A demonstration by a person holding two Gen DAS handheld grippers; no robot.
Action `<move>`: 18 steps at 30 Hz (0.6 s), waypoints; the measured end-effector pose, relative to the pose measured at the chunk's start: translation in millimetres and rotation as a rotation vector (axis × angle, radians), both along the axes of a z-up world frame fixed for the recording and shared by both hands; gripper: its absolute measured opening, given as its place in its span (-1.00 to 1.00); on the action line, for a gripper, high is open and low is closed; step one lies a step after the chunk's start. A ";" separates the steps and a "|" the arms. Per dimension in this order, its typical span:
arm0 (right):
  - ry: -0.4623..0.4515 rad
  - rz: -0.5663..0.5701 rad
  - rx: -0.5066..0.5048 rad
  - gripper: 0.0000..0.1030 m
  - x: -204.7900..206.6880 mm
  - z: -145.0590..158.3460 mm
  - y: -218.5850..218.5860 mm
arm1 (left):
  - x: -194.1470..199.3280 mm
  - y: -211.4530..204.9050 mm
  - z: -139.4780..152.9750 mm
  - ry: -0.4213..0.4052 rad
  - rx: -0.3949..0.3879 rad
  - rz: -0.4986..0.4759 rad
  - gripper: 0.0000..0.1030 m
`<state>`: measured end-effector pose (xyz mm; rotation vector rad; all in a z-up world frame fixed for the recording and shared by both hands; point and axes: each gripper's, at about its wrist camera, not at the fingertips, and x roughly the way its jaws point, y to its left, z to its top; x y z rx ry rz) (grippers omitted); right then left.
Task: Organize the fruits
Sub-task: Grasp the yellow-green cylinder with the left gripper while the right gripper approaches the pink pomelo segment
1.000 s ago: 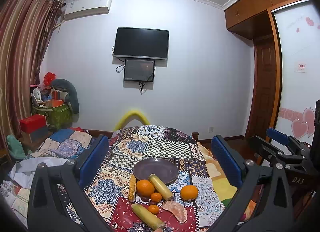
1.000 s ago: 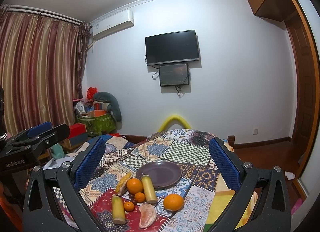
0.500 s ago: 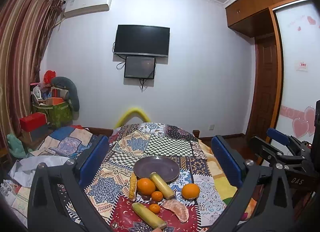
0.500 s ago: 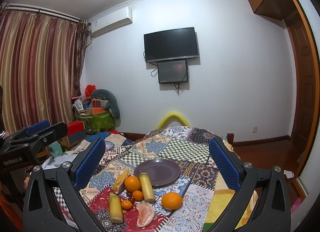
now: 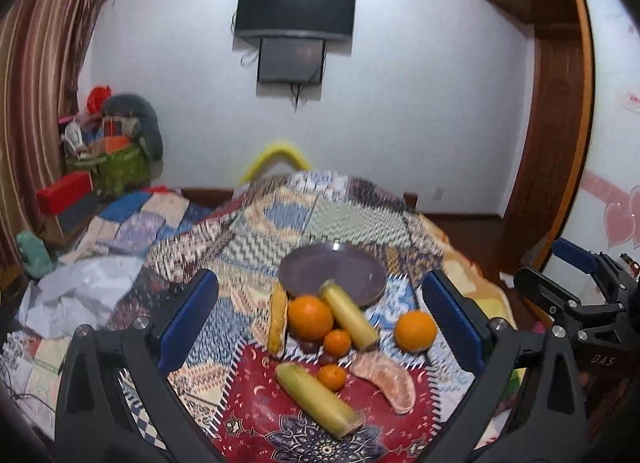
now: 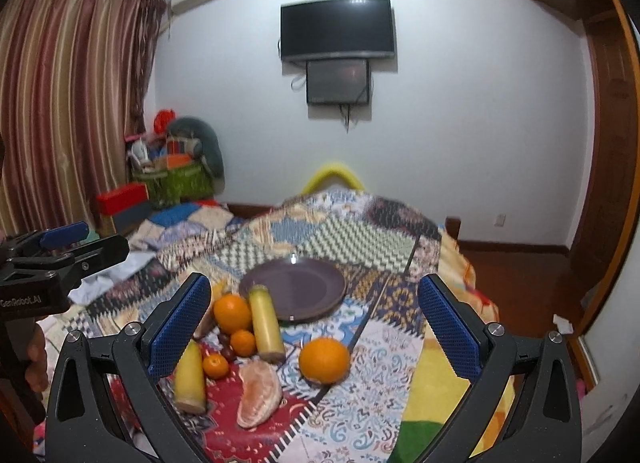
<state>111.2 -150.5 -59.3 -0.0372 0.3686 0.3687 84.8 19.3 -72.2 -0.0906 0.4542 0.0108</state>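
We hold both grippers wide open and empty above the near edge of the quilt-covered surface (image 6: 360, 231). The lone orange (image 6: 324, 360) sits almost centred ahead of our right gripper (image 6: 314, 321), apart from the fruit cluster to its left and short of the purple plate (image 6: 294, 289). From our left gripper (image 5: 320, 315) that orange (image 5: 415, 330) lies off to the right, so we judge the right gripper better placed.

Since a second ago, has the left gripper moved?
Yes. The left gripper has tipped down and closed in on the fruit: against the fixed TV, its view shows the plate and TV higher.
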 end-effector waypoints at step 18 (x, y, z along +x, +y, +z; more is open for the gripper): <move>0.330 0.082 -0.079 0.99 50.8 -83.8 17.3 | 58.7 9.6 -121.9 0.381 -0.126 -0.003 1.00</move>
